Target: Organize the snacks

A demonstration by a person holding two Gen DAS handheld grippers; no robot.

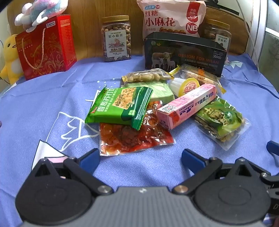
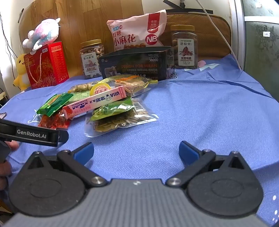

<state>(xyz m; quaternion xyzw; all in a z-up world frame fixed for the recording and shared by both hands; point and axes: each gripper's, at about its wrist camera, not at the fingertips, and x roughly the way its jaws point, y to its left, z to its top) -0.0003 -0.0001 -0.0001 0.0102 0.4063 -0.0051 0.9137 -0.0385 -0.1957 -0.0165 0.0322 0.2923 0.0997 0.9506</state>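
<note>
Both wrist cameras sit low over the blue cloth (image 1: 43, 104), facing the wooden back wall. The left view is near the snack pile (image 1: 157, 108), at frame centre; the right view shows the same pile (image 2: 97, 104) at centre left.

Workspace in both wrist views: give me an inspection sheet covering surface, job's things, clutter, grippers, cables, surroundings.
Surface: blue cloth, wrinkled, with white line drawings.
Job's things: loose snack pile; green cracker packet overlaps red snack pouch; pink carton lies across the pile; seed pouch on the pile's right edge; black open box behind the pile holds the pink twist-snack bag.
Clutter: two nut jars, red gift box, pastel plush on it, yellow plush beside it.
Grippers: left gripper open, empty; right gripper open, empty.
Cables: white cable at back right.
Surroundings: wooden panel behind.
</note>
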